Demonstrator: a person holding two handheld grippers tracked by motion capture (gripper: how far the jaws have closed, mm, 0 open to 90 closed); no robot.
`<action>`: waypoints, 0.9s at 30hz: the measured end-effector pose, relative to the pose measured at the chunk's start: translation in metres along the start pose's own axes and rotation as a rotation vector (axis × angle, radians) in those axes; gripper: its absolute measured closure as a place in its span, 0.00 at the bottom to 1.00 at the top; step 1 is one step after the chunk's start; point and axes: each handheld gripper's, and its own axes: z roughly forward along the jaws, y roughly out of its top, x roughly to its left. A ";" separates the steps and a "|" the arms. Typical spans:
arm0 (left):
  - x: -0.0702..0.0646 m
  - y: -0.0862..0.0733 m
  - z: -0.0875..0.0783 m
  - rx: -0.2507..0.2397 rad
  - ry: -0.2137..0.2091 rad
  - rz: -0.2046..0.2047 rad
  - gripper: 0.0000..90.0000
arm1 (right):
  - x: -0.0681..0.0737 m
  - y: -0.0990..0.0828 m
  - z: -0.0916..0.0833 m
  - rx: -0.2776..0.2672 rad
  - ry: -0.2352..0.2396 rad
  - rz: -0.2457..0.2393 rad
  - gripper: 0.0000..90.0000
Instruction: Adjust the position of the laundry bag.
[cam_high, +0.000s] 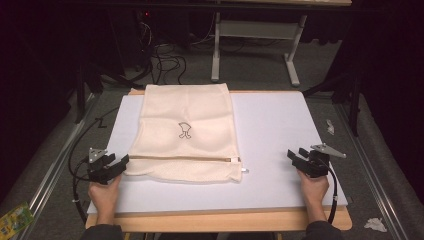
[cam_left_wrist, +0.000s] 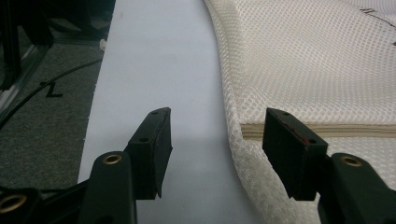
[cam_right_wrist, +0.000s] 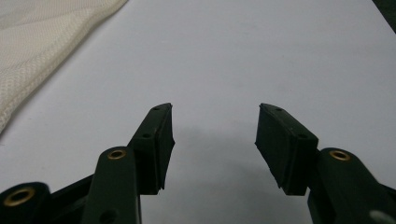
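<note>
While the left tool (cam_high: 119, 162) gapes wide, mesh bag (cam_high: 185, 130) edge between its jaws, ungripped.

I find no legible words, brand names or numbers anywhere. The single mark is a small dark outline drawing (cam_high: 185, 130) printed at the middle of the cream mesh bag (cam_high: 165, 107) lying on my white board (cam_high: 280, 125); it carries no lettering, and I cannot tell what it depicts.
</note>
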 end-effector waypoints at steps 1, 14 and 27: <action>0.000 0.000 0.001 0.007 0.000 0.007 0.48 | 0.000 0.000 0.000 0.003 -0.001 0.002 0.52; -0.001 0.001 0.002 0.022 -0.006 0.021 0.48 | 0.000 0.000 0.000 -0.002 -0.007 0.000 0.51; -0.003 0.002 0.001 0.011 -0.079 0.065 0.47 | 0.001 0.001 -0.002 -0.036 0.012 -0.014 0.55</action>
